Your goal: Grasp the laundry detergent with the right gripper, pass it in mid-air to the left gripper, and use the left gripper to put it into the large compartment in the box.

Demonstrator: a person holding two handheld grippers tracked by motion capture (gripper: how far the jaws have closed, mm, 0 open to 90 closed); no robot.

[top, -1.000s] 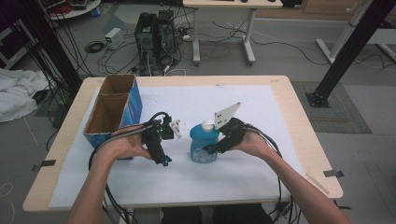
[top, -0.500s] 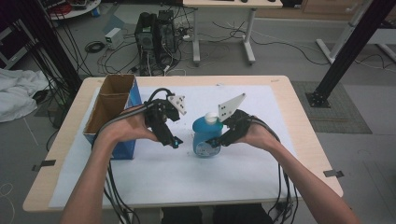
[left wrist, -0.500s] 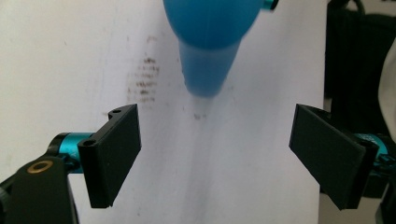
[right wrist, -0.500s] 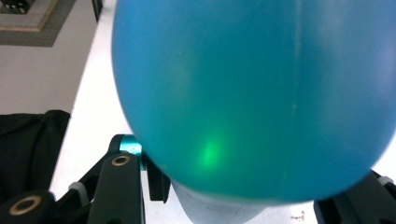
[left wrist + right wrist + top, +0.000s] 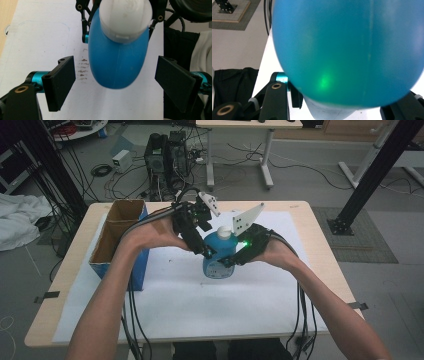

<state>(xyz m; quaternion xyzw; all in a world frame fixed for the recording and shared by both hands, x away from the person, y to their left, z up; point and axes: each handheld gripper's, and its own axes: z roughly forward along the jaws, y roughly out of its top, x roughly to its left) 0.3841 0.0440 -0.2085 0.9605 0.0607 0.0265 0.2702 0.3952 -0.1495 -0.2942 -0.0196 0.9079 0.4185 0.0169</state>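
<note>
A blue bottle [image 5: 219, 255] with a white cap [image 5: 224, 232] stands upright at the middle of the white mat. My right gripper [image 5: 234, 260] is shut on its lower body from the right; in the right gripper view the blue bottle [image 5: 347, 50] bulges between the jaws of the right gripper [image 5: 339, 107]. My left gripper [image 5: 204, 249] comes over the bottle from the left and above. In the left gripper view the left gripper [image 5: 117, 83] is open, its pads [image 5: 61, 81] wide apart on either side of the blue bottle [image 5: 115, 62], not touching it, with the white cap [image 5: 125, 17] beyond.
An open cardboard box [image 5: 117, 237] with blue sides stands at the table's left edge. The white mat [image 5: 200, 310] covers most of the wooden table [image 5: 67, 285]. Cables hang from both grippers over the front edge. Computers and cables lie on the floor behind the table.
Both hands have moved away from the person, the bottle going with the right gripper. The left gripper went from beside the bottle to over its top, jaws straddling it.
</note>
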